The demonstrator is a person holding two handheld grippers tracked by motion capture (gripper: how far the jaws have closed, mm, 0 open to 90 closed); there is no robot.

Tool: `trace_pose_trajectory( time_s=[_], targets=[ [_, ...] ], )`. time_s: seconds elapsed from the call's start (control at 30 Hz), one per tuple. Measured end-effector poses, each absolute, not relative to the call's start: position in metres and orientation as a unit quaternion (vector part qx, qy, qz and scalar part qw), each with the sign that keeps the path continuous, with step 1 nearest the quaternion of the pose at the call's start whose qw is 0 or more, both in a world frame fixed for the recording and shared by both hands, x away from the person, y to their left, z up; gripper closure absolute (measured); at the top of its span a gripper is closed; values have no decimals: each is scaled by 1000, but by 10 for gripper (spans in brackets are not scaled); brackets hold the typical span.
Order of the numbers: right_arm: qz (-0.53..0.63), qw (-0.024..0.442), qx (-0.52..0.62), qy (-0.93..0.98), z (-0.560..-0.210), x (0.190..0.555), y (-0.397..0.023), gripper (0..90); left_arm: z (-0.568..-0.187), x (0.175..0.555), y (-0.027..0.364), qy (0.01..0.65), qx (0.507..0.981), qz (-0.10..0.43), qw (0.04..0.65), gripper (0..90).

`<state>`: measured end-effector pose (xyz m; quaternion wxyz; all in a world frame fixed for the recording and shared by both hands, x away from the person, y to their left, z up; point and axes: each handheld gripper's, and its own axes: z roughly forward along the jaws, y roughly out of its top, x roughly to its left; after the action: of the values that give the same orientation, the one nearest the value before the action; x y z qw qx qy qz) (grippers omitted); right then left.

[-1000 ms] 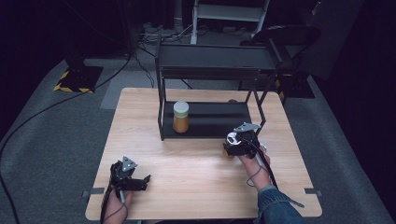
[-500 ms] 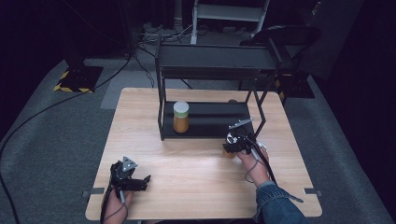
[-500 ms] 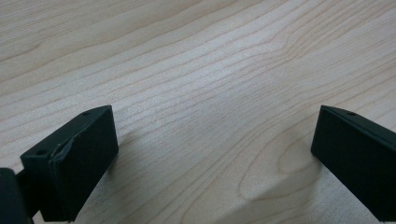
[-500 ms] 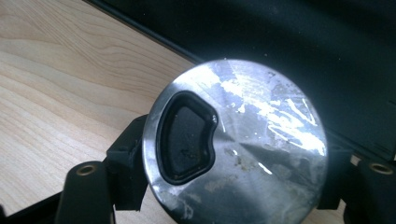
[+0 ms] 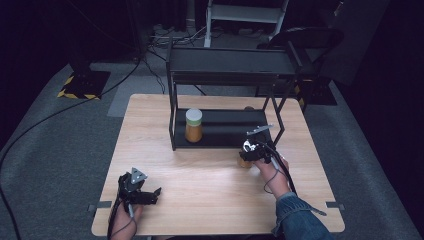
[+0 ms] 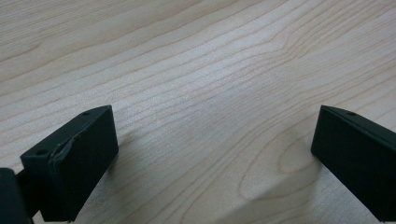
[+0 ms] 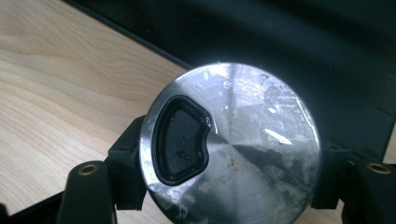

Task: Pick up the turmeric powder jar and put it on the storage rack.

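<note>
A pale wooden counter (image 5: 210, 195) seen from above, with a black two-tier metal shelf rack (image 5: 225, 100) standing at its far edge; every place below is given from that rack.

Well in front of the rack and off toward its left corner, the left gripper (image 5: 150, 195) lies low over the counter; its jaws stand wide apart with nothing but bare wood grain between them in the left gripper view.

On the rack's lower shelf, toward the left, stands a jar of amber-orange contents with a pale round lid (image 5: 193, 125); it is upright and untouched.

Just in front of the rack's right front leg, the right gripper (image 5: 248, 154) has its jaws closed on a small round can with a shiny, scuffed silver top and a dark tab-shaped opening (image 7: 231, 140); the jaws have just been closing and now press on the can from both sides. In the high view the can shows as an orange-brown patch (image 5: 243, 163) under the gripper, just clear of the shelf edge.

Likely risks from here: the jaws seem to grip near the can's rim, so the smooth wall could slip or the can could tilt as it is lifted; the rack's leg and lower shelf edge sit just beside it, so a careless swing could knock the can against them; a tilt could spill whatever is inside through the opening.
</note>
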<state>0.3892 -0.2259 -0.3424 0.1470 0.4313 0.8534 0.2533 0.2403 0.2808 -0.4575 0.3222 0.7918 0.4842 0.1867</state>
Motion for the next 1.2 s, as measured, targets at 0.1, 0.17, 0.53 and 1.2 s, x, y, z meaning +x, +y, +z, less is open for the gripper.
trace_pose_trajectory(
  time_s=[0.1, 0.17, 0.53, 1.2],
  targets=[
    [258, 151, 427, 853, -334, 390, -225, 310, -458, 240, 281, 484, 792, 187, 322, 7],
    [260, 152, 425, 854, -328, 392, -223, 310, -458, 240, 281, 484, 792, 187, 322, 7],
    [269, 160, 415, 854, -303, 410, -205, 310, -458, 240, 281, 484, 792, 187, 322, 7],
    [254, 166, 401, 864, -315, 457, -135, 310, -458, 240, 281, 484, 791, 187, 323, 6]
  ],
)
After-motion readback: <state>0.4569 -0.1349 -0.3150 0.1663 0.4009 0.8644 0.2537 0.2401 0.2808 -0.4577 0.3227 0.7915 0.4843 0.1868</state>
